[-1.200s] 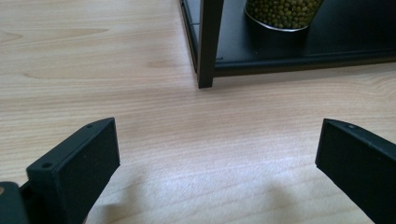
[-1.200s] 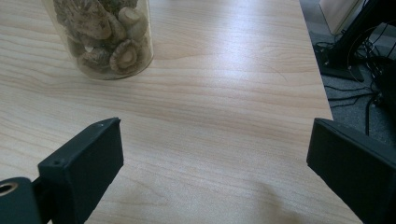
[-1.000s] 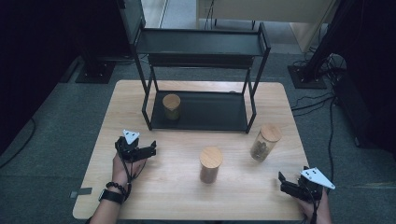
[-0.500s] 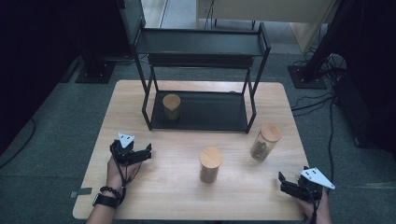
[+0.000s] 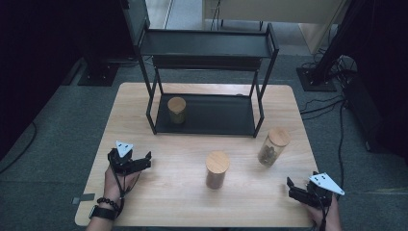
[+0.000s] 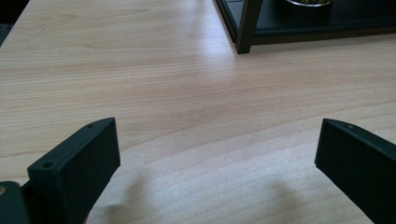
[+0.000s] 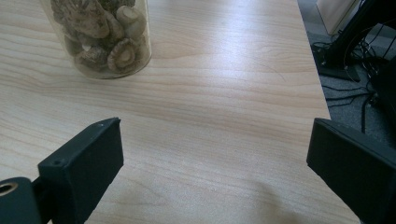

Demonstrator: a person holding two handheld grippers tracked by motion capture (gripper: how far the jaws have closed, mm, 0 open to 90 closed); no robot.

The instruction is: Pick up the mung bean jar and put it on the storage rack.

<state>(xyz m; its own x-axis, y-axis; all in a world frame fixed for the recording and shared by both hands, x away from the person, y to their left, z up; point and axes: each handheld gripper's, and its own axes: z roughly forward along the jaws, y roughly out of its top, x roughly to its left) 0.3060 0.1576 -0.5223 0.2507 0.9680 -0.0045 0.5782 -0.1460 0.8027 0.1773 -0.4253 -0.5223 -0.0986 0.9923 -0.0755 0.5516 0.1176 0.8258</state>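
Observation:
Three glass jars with wooden lids are on the wooden table (image 5: 144,101). One jar (image 5: 177,109) stands on the lower shelf of a black metal rack (image 5: 207,45). A second jar (image 5: 216,169) stands in the middle of the table. The third, a mushroom jar (image 5: 272,147), stands at the right and appears up close in the right gripper view (image 7: 100,35). My left gripper (image 5: 146,161) rests open near the front left, apart from any jar; its jaws (image 6: 217,140) are wide over bare wood. My right gripper (image 5: 291,188) sits open at the front right corner, nothing between its jaws (image 7: 215,144).
A rack leg (image 6: 246,25) and the shelf jar's base (image 6: 308,3) stand ahead of the left gripper. The table's right edge, with cables on the floor (image 7: 348,70), lies close beside the right gripper. Dark stands flank the table (image 5: 337,57).
My left gripper has drawn back toward the table's front left, away from the rack. The right gripper and all three jars have stayed in place.

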